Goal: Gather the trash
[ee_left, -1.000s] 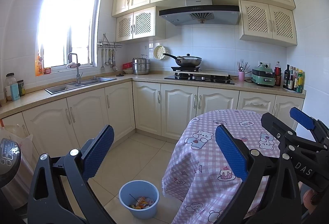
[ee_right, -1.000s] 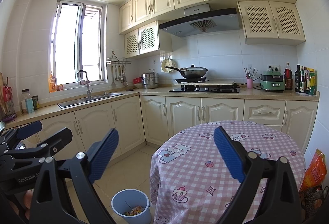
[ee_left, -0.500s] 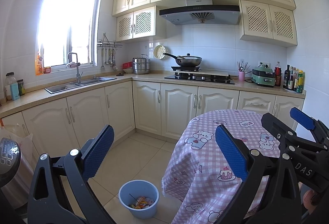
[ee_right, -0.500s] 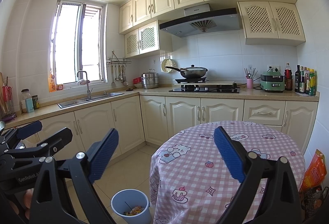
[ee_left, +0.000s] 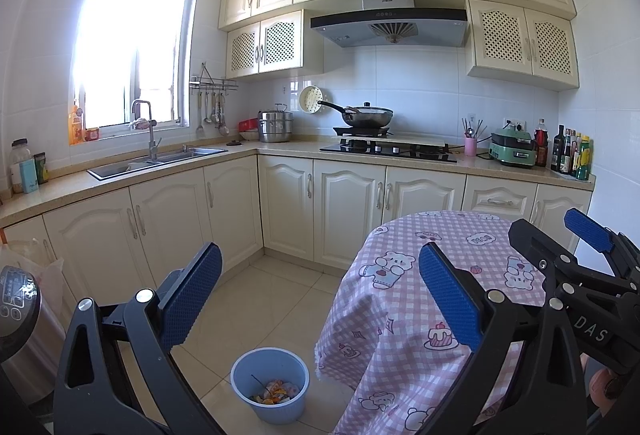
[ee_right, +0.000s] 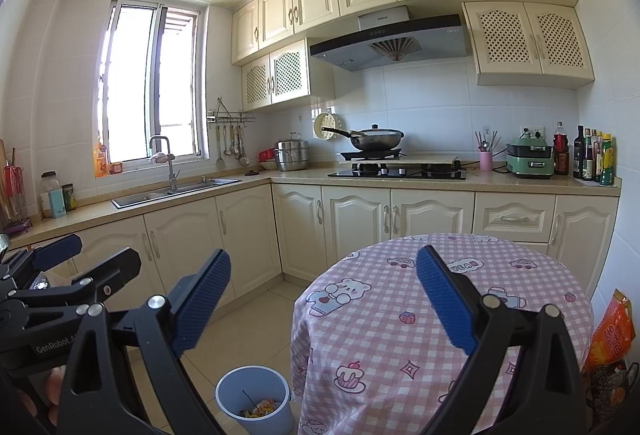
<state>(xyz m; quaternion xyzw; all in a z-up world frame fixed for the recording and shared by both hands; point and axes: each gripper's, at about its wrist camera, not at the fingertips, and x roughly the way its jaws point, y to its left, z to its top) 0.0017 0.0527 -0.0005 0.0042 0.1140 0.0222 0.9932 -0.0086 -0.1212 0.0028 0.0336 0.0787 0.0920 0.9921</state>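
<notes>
Trash is already lying inside the small round light-blue plastic bin, which is standing on the beige tiled floor just beside the round table with the pink checked cartoon tablecloth; colourful wrappers and scraps are covering its bottom. Both tools are hanging in the air above this area and are pointing toward the kitchen counters. The left gripper is standing wide open, with nothing between its blue ribbed pads. The right gripper is also spread wide and is carrying nothing. The tablecloth is showing no loose litter in either view, so I am judging that most of the collecting is finished. An orange snack bag is leaning beside the table at the right, but I cannot tell if it is trash.
</notes>
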